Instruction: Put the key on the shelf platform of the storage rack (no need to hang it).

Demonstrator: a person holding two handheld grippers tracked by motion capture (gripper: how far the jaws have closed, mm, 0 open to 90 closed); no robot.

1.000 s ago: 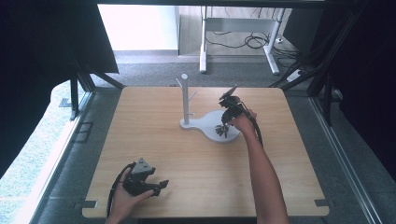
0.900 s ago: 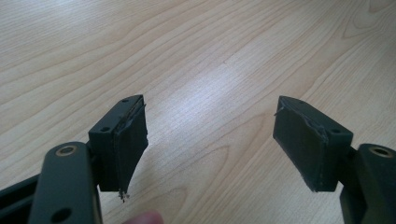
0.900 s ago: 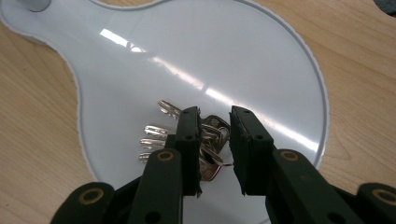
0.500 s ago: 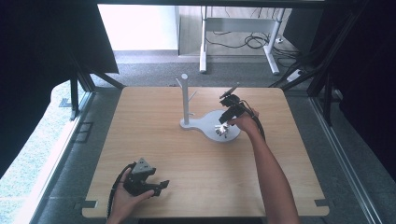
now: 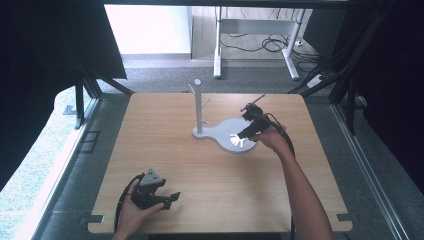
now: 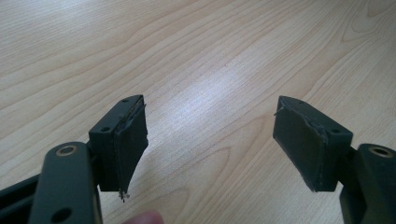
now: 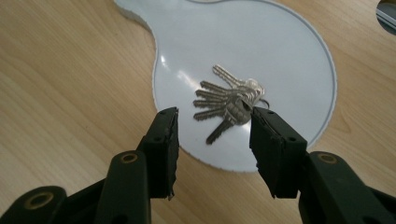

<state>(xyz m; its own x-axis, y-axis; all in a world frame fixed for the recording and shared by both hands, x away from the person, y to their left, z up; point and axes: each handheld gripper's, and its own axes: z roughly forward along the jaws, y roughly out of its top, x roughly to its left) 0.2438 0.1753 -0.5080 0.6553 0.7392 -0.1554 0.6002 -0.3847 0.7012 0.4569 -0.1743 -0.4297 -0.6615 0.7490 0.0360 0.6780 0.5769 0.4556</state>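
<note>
Metal keys [image 7: 229, 103] lie fanned just ahead of my right gripper [image 7: 212, 140], jaws just released, empty; regrasping risks snagging one key.

The white stand [image 5: 220, 131] sits on the wooden surface [image 5: 210, 175], its post upright at the left end of its base. The bunch of keys [image 5: 237, 141] lies fanned on the round right end of that base. The right claw [image 5: 248, 133] hangs just beside the keys, jaws just opening, nothing clamped. The left claw [image 5: 170, 199] rests well short of the stand, near the surface's front edge.
</note>
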